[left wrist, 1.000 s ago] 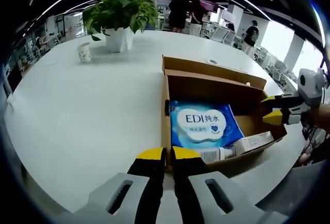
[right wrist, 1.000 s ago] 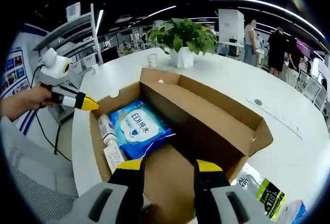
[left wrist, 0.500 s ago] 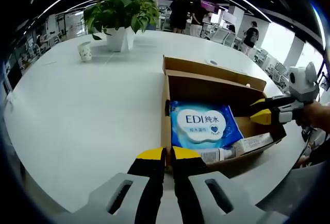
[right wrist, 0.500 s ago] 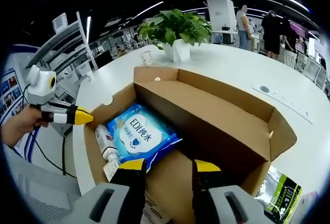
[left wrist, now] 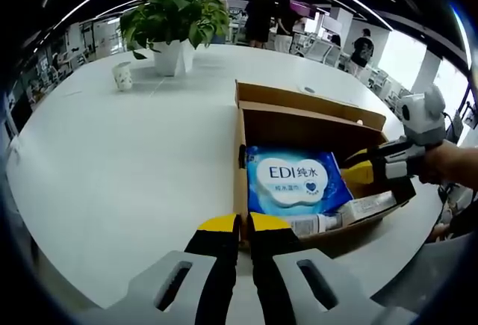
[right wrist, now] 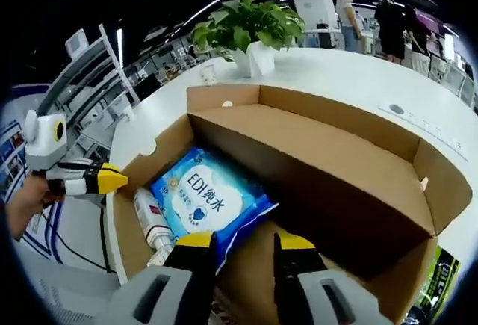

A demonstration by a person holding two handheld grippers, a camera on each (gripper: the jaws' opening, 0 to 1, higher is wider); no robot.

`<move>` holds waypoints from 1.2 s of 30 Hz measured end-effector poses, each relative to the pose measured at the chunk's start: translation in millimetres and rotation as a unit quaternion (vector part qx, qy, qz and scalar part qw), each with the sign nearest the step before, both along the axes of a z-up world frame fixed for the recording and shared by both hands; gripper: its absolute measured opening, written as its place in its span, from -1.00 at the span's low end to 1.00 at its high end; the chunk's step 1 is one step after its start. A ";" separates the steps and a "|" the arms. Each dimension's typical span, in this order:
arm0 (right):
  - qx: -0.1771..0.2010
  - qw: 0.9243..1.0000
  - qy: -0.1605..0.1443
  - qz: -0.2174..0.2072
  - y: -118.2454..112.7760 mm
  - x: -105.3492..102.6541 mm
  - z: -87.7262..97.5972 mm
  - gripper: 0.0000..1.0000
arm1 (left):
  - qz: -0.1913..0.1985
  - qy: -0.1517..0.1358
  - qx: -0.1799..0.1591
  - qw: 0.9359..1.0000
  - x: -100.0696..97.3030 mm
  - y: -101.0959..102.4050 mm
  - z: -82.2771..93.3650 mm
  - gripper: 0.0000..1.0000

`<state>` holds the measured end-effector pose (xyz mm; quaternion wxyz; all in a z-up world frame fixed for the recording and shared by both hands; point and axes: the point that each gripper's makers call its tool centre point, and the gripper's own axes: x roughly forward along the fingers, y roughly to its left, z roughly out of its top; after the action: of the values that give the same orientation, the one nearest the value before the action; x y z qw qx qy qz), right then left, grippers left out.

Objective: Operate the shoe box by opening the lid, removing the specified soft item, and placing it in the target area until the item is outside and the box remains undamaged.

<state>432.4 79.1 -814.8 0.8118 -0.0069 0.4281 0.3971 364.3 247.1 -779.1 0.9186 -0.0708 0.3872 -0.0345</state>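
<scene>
Shoe box [left wrist: 314, 127] sits open on the white table [left wrist: 112, 153], lid flap folded back on the far side. Soft item = blue wipes pack [left wrist: 295, 179], lying flat on the box floor, nearer the left wall; a tube [left wrist: 317, 224] and a small carton [left wrist: 370, 207] lie along the near wall, touching or just beside the pack.

My left gripper [left wrist: 244, 224]: jaws clenched together, empty, hanging just outside the near wall. My right gripper [right wrist: 243, 241]: jaws a bit apart, nothing held, over the pack's edge inside the box.

Risks as I judge them: right jaws catch the tube w/ the pack, or pinch only loose film & it slips. Pulling at an angle could drag the box or bend the thin cardboard wall, since the left isn't bracing it.
</scene>
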 end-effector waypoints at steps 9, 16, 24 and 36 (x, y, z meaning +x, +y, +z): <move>0.025 0.998 0.039 -0.035 8.3 5.2 -10.6 -0.57 | 0.002 -0.001 0.001 1.000 0.2 1.1 -0.6 -0.95; 0.027 0.999 0.033 -0.012 19.5 2.6 -15.0 -0.68 | 0.003 -0.001 0.001 1.000 -0.1 0.4 -0.4 -0.95; 0.019 1.000 0.015 -0.007 19.0 3.7 -15.6 -0.95 | 0.003 -0.001 0.001 1.000 0.5 0.6 -1.2 -0.95; 0.020 1.000 -0.001 0.002 17.7 -3.2 -3.2 -1.00 | 0.002 0.001 0.002 1.000 0.0 -1.1 -1.1 -0.95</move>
<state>429.1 96.8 -818.0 0.8115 0.0083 0.4191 0.4071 364.3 245.9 -780.2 0.9186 -0.0697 0.3877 -0.0313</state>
